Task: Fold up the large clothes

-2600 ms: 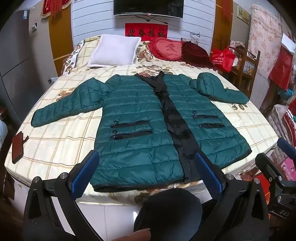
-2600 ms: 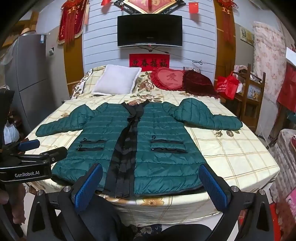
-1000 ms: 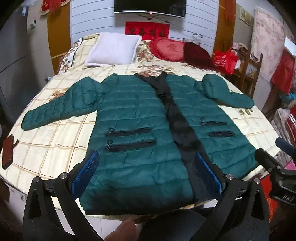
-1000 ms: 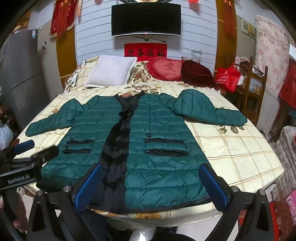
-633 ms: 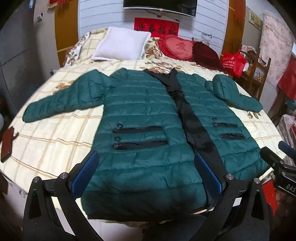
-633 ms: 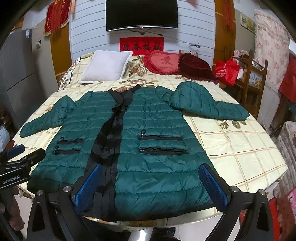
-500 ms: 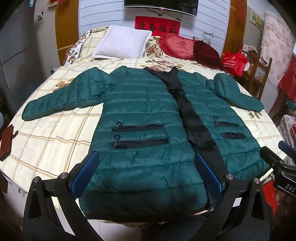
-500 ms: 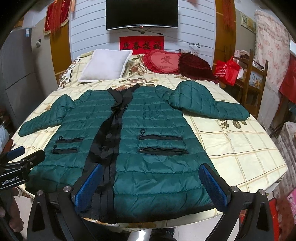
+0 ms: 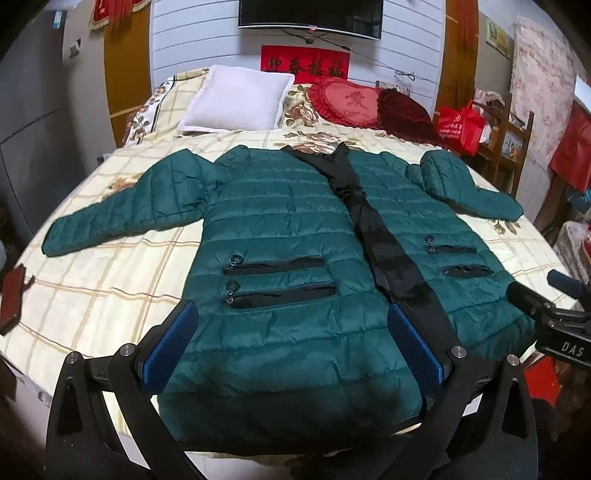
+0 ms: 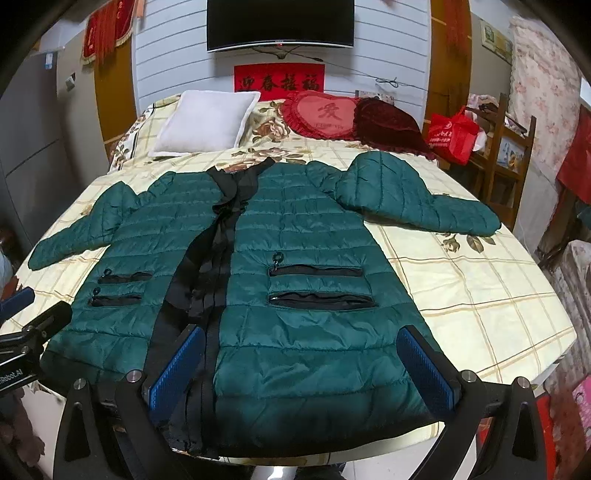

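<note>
Lying flat, front up, green puffer jacket (image 9: 280,236) spans the bed (image 9: 92,295), hem at near edge; left gripper (image 9: 291,341) and right gripper (image 10: 301,363) both wide open, empty, above hem.

Home bedroom, bed (image 9: 110,280), pillow (image 9: 236,99), wall television (image 10: 280,24)

My left gripper (image 9: 291,339) hangs wide open over the green jacket (image 9: 280,258) spread flat on the bed (image 9: 92,280)
</note>
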Demonstrator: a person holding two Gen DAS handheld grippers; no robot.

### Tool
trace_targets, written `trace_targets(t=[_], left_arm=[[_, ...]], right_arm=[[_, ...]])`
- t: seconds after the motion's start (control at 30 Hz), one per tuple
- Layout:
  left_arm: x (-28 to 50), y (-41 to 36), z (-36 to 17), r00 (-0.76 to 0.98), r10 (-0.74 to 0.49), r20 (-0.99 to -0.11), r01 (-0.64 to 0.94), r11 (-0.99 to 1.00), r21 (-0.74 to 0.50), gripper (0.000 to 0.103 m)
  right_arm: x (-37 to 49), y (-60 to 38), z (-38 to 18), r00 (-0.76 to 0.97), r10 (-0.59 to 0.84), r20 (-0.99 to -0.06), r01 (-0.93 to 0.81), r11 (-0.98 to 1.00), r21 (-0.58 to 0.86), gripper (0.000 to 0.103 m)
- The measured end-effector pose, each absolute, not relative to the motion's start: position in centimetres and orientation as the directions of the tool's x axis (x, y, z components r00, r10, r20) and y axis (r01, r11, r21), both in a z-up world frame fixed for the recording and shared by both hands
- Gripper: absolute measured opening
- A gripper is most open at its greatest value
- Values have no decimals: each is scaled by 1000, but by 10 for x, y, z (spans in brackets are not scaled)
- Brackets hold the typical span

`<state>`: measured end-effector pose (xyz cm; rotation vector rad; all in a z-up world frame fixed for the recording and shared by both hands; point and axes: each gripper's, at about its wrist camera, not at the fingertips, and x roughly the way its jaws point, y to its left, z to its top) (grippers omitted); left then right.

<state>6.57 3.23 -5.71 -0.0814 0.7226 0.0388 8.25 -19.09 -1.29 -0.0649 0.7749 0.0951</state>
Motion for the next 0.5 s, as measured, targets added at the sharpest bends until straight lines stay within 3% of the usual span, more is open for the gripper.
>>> trace_targets(t=[0.33,0.5], left_arm=[[56,28,-54,780,30,-625,-60,998,-27,103],[49,34,-47,800,-7,-600,-57,994,-88,103]], right_arm=[[81,-190,-12,713,64,-698,-113,993,-24,103],[74,-187,-9,720,60,-692,-116,993,-35,103]])
